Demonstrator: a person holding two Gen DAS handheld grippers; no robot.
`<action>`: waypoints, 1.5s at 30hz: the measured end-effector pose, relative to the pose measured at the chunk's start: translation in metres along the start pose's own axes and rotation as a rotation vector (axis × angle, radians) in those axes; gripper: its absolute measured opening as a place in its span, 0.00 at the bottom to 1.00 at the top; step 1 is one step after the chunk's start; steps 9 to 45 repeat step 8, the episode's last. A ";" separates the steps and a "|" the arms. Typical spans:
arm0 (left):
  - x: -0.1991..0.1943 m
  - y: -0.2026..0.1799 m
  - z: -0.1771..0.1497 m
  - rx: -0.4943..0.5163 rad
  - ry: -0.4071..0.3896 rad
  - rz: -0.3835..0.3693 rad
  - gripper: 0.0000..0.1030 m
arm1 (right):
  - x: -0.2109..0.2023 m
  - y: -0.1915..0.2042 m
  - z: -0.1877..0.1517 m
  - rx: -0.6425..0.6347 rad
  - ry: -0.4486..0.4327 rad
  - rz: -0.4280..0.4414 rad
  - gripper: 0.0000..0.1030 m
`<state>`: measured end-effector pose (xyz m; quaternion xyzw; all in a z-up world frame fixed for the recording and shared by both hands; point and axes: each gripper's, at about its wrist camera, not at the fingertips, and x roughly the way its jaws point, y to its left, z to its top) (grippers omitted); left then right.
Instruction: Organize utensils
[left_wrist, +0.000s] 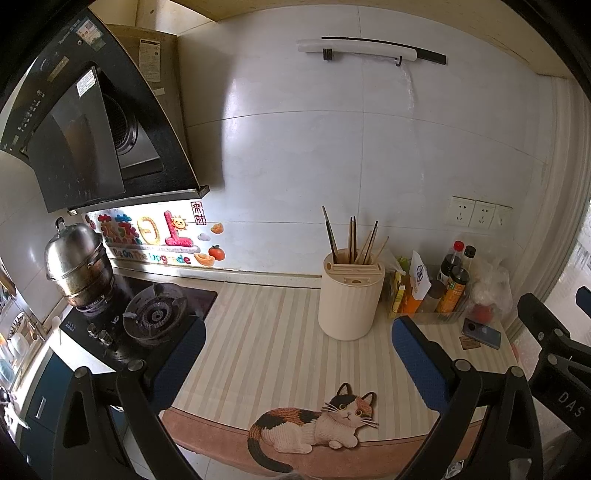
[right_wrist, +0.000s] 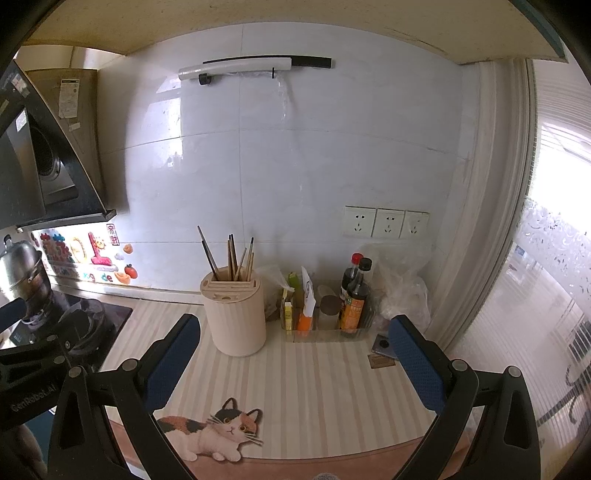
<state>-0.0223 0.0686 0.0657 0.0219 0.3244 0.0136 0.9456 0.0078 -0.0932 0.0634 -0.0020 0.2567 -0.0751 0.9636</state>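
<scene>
A cream cylindrical utensil holder (left_wrist: 350, 297) stands on the striped counter mat (left_wrist: 266, 354), with several chopsticks (left_wrist: 352, 240) upright in its back slot. It also shows in the right wrist view (right_wrist: 236, 317), chopsticks (right_wrist: 232, 258) in it. My left gripper (left_wrist: 299, 354) is open and empty, held above the mat in front of the holder. My right gripper (right_wrist: 295, 354) is open and empty too, just right of the holder and short of it. The right gripper's body shows at the right edge of the left wrist view (left_wrist: 554, 354).
A gas hob (left_wrist: 147, 317) with a steel pot (left_wrist: 75, 262) lies left, under a range hood (left_wrist: 85, 122). A clear tray of sauce bottles (right_wrist: 354, 299) and packets stands right of the holder. A phone (left_wrist: 482, 332) lies by the wall. Sockets (right_wrist: 386, 223) are on the tiles.
</scene>
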 end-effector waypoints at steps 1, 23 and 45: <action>0.001 0.000 0.000 0.000 0.001 0.000 1.00 | 0.000 0.000 0.000 -0.001 -0.001 -0.001 1.00; 0.001 0.000 -0.001 -0.006 0.002 -0.002 1.00 | -0.001 0.002 0.001 0.001 -0.003 -0.001 1.00; 0.001 0.000 -0.001 -0.006 0.002 -0.002 1.00 | -0.001 0.002 0.001 0.001 -0.003 -0.001 1.00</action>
